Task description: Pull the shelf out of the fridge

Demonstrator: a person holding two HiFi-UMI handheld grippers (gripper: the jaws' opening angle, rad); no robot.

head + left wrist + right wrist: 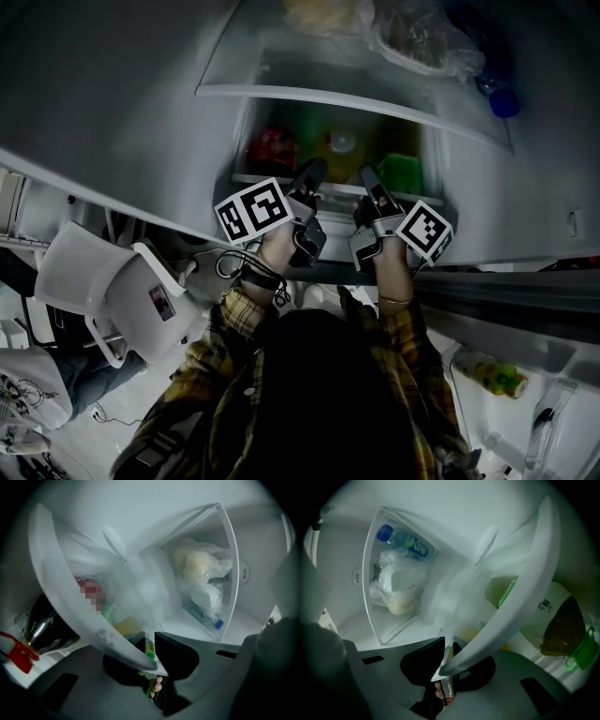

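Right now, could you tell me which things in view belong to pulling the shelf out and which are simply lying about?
Part of the job: shelf, clamped by its white front rim; left gripper, shut on it; right gripper, shut on it.

Just lying about: bagged food and blue-capped bottle on the other shelf; green carton; pale chair.

I hold both forearms [394, 277] stretched forward side by side, my left claw [312, 176] and right claw [368, 183] near each other, each with its jaws clamped on the shelf rim [70, 606].
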